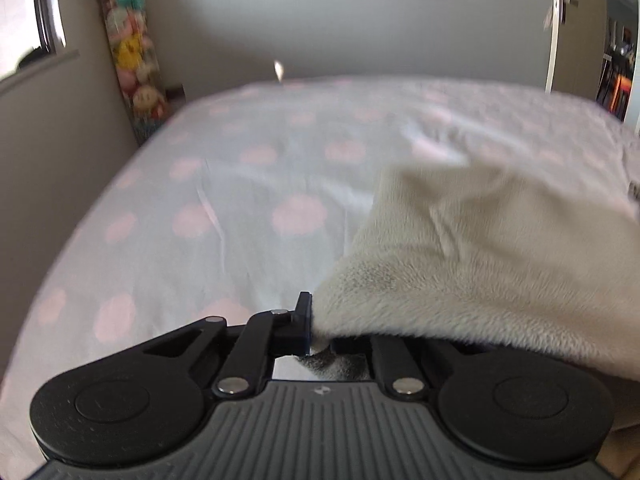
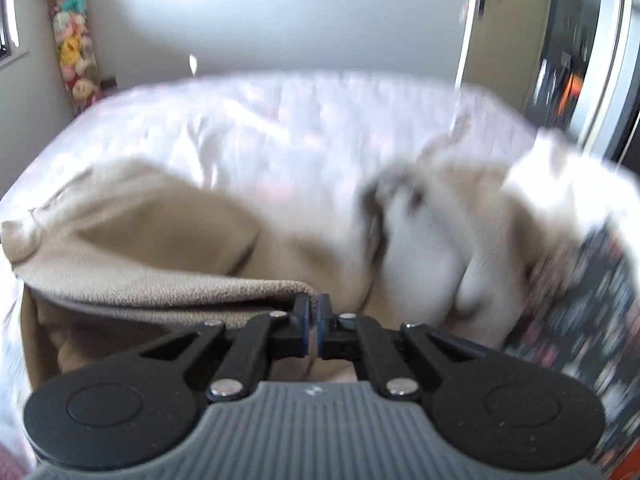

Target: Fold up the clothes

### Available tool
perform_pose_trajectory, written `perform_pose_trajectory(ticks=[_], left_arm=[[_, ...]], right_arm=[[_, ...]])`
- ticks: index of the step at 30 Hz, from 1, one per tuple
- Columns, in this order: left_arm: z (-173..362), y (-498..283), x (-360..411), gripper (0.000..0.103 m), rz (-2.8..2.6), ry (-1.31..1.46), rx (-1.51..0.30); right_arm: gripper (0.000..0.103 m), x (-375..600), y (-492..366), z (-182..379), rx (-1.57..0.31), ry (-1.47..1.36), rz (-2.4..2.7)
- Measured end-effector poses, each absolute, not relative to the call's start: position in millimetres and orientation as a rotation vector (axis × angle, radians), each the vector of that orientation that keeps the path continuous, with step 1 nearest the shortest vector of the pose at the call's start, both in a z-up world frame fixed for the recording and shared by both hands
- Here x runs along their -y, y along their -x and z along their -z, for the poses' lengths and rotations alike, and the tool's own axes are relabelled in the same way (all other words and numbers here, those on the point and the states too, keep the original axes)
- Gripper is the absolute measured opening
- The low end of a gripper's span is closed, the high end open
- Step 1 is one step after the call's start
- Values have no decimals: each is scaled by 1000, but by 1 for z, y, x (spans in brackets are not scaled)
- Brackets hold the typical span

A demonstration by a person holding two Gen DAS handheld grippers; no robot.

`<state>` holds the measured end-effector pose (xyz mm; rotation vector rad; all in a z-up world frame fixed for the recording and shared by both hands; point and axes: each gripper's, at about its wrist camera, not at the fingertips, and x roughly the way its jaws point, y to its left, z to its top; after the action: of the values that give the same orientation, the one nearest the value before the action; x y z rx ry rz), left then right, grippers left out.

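2 low wrist views, facing headboard wall, sharing bed (image 1: pixel 240 184)

Pink-dotted bedsheet (image 1: pixel 248 184), column of plush toys (image 1: pixel 130 52) in corner, open door (image 1: pixel 558 20)

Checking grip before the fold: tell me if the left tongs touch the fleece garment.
Touching. Left wrist view: left tongs are clamped on the cream fleece garment.

Nothing here can be read as words or numbers. The only mark is a small pale emblem stamped on the grey ribbed housing of the left gripper (image 1: pixel 319 345), just behind its fingers, and the same one on the right gripper (image 2: pixel 313 336); both are too small to make out.
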<state>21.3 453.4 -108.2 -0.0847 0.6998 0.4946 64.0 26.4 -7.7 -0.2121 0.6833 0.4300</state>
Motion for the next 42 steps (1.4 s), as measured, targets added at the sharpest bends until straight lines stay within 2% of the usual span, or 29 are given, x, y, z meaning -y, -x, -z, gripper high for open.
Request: perform_pose_trajectory(ticks=[9,15,20,26,28,29,31,34,36,40,42], left_arm=[[-61,64,-377,6,-426,-81,-440],[-116,163,-290,5,-355,-176,-415],[-110,234,-219,5,-314,-211,-529],[-46,258,-173,6,-246,-197,-801],[-25,254,-171,8,-199,-155,-906],[-21,256,-171,10,-190,-156,-934],[-15,263,-172,20,-180,-172,-976],[-22,275,-176,31,-158,-156,-992],[-36,280,-179,52,-153,-132,-973],[-65,269,-186,54,-153,-139,-937],[-76,251,-192,57,-164,-152,-911]], right_arm=[[2,37,-19,-145,-333,181,-418],[2,114,42,-178,-299,138,-420],[2,162,84,-147,-377,178,-450],[0,190,108,-81,-536,274,-497],[0,195,110,-76,-556,300,-515],[0,199,109,-76,-567,296,-525],[0,203,106,-75,-589,299,-544],[5,197,94,-68,-629,324,-565],[6,192,83,-63,-661,311,-585],[9,172,56,-61,-706,312,-625],[17,158,40,-62,-720,327,-642]])
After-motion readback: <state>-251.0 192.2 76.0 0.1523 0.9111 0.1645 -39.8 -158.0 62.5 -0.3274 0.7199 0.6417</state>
